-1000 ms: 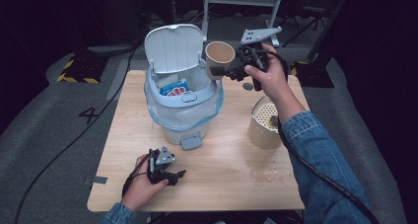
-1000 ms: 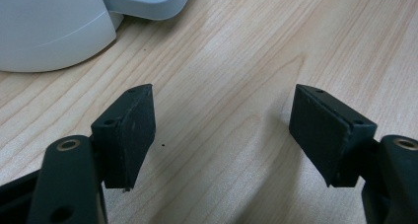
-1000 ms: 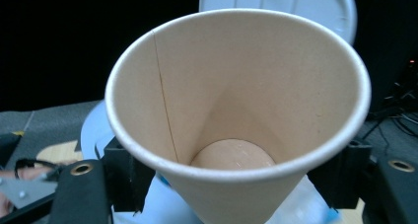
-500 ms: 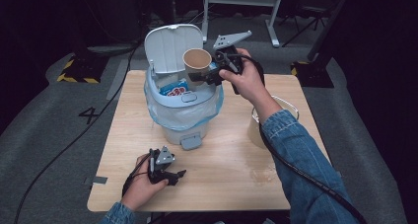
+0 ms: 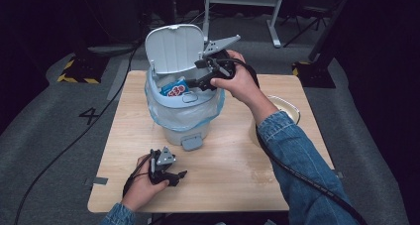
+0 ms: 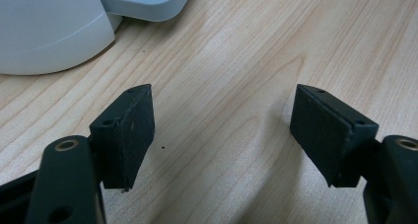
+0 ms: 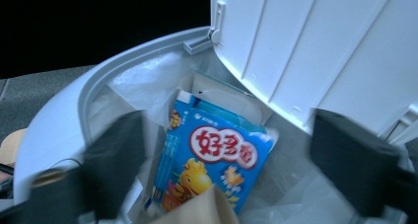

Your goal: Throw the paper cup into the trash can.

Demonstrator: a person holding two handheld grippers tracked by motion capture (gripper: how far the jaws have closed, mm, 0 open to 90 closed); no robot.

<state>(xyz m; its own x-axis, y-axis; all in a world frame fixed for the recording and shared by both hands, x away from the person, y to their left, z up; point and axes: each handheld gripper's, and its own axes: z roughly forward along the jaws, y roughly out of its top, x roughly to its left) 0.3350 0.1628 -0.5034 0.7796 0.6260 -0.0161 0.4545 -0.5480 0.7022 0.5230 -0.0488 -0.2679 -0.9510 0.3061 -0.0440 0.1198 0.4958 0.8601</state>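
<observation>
A pale blue pedal bin [image 5: 183, 118] with a plastic liner stands mid-table, its lid [image 5: 173, 49] raised. My right gripper [image 5: 197, 75] hovers over the bin's mouth; its jaws have just been opening and stand wide apart. In the right gripper view, my right gripper [image 7: 236, 150] looks down on a blue snack box [image 7: 217, 155] inside the bin, and the brown paper cup [image 7: 197, 209] sits loose at the bottom edge, with neither pad touching it. My left gripper [image 5: 177, 176] rests near the table's front edge, and in its own view my left gripper [image 6: 222, 120] is open over bare wood.
The bin's foot pedal [image 5: 192, 142] sticks out toward the front; the pedal [image 6: 143, 2] lies just ahead of the left jaws. A beige round container [image 5: 287, 106] stands at the right, partly behind the denim sleeve. The wooden table [image 5: 237, 155] has free room at front right.
The right hand carried the paper cup leftward and down from beside the lid to over the bin's mouth, then let it go. The left gripper stayed put.
</observation>
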